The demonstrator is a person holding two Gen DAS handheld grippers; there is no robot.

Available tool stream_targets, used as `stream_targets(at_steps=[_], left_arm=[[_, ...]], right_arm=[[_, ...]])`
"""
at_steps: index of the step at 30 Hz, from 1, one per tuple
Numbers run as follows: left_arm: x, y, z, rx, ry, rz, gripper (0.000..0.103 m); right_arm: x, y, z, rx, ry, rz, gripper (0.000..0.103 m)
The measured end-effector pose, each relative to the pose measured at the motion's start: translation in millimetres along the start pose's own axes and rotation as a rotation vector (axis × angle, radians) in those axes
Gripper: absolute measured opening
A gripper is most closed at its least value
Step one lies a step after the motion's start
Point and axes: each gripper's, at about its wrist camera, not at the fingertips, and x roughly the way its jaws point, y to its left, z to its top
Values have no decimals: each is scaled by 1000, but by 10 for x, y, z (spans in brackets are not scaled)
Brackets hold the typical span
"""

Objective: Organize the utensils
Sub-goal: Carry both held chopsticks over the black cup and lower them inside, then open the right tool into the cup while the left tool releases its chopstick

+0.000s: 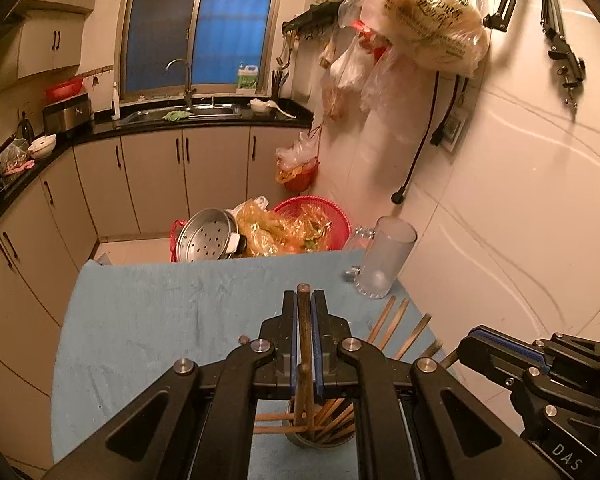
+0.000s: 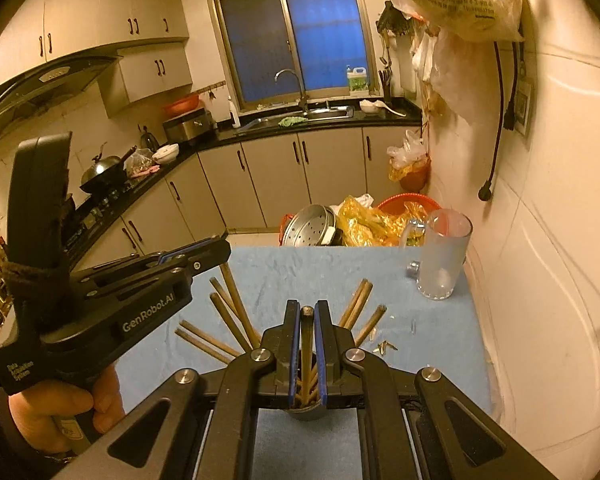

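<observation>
"GenRobot.AI" on the left claw [image 2: 204, 254] body — "DAS" on the right claw [image 1: 476, 340] body

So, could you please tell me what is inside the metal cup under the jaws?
The metal cup holds a fanned bundle of wooden chopsticks; each gripper pinches one. The cup's bottom and the sticks' lower ends are hidden.

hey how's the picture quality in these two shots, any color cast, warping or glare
Left wrist view: strong warm orange cast, fisheye bending the cabinets and wall, the window dark blue, the left tool sharp on its chopstick. Right wrist view: same cast and warping, dark corners, soft glare on the glass mug.
</observation>
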Motion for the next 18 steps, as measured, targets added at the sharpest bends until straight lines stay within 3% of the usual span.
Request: stream_targets(at_steps=[6, 18], left_arm=[[80, 17, -99, -7, 33, 1, 7], [47, 4, -145, 5, 25, 21, 8]], right_arm=[[78, -35, -102, 9, 18, -8, 8], [183, -98, -217, 41, 45, -20, 10]])
